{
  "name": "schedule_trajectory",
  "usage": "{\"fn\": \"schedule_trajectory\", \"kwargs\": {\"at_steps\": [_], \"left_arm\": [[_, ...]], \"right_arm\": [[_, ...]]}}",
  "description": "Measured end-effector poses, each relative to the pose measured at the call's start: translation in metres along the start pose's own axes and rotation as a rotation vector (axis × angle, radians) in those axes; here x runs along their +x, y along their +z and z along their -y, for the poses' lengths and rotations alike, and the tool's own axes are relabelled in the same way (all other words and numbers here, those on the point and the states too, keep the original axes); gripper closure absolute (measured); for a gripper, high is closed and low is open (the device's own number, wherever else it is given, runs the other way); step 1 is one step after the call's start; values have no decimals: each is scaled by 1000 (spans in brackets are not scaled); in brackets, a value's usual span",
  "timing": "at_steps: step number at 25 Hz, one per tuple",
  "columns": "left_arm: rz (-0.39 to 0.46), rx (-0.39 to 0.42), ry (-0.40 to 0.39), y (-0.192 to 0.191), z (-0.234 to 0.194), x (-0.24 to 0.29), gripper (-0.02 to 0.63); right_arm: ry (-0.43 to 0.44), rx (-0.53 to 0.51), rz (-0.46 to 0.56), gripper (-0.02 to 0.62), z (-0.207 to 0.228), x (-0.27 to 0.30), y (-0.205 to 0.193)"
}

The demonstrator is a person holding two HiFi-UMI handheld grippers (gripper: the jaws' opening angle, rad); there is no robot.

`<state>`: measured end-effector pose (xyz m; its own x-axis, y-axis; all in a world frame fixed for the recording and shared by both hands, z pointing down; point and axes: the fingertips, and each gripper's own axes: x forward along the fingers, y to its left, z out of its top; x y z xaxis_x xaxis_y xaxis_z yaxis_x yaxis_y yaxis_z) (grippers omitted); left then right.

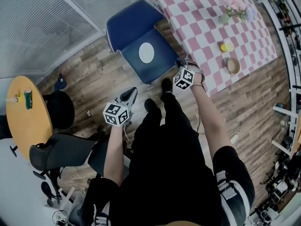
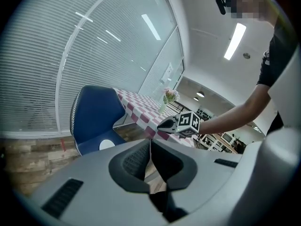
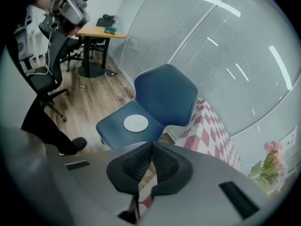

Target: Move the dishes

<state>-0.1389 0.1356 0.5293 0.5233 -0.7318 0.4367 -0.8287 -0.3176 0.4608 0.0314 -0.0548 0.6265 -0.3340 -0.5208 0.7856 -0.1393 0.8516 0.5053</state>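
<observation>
1. The white plate [image 1: 146,52] lies flat near the middle of the blue chair's [image 1: 134,25] seat, with nothing touching it.
2. The blue chair stands on a wood-plank floor [image 1: 94,81]. A wall of white slatted blinds [image 1: 42,18] runs close behind its backrest.
3. A desk [image 1: 197,13] under a pink-and-white checkered cloth stands just beside the chair, on the chair's right in the head view.
4. On that desk, well apart from the chair, are a vase of pink flowers [image 1: 235,7], a small yellow dish [image 1: 227,46] and a brown bowl [image 1: 233,66]. The bowl sits nearest the desk's edge.
5. The left tongs [image 1: 129,97] are clenched with nothing between the pads. They hang over the floor just short of the chair's front edge.
6. The right tongs [image 1: 180,62] are also clenched and empty. They are at the chair's front corner, between the seat and the checkered desk.
7. Well apart from the chair, across the floor at the left of the head view, stands a round yellow desk [image 1: 28,126] bearing a small green object [image 1: 28,99].
8. A black office chair [image 1: 61,152] stands near that round desk, also far from the blue chair.
</observation>
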Motion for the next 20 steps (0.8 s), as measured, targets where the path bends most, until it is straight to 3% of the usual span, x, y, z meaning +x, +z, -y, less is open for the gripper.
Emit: {"fn": "schedule_trajectory", "kwargs": {"at_steps": [10, 15, 20], "left_arm": [[4, -43, 74, 6, -30, -2, 577], [-27, -74, 105, 17, -54, 24, 577], [-30, -116, 128, 33, -83, 63, 578]], "right_arm": [[161, -68, 12, 577, -24, 51, 24], [317, 59, 40, 577, -20, 95, 32], [431, 88, 42, 577, -31, 148, 31]]}}
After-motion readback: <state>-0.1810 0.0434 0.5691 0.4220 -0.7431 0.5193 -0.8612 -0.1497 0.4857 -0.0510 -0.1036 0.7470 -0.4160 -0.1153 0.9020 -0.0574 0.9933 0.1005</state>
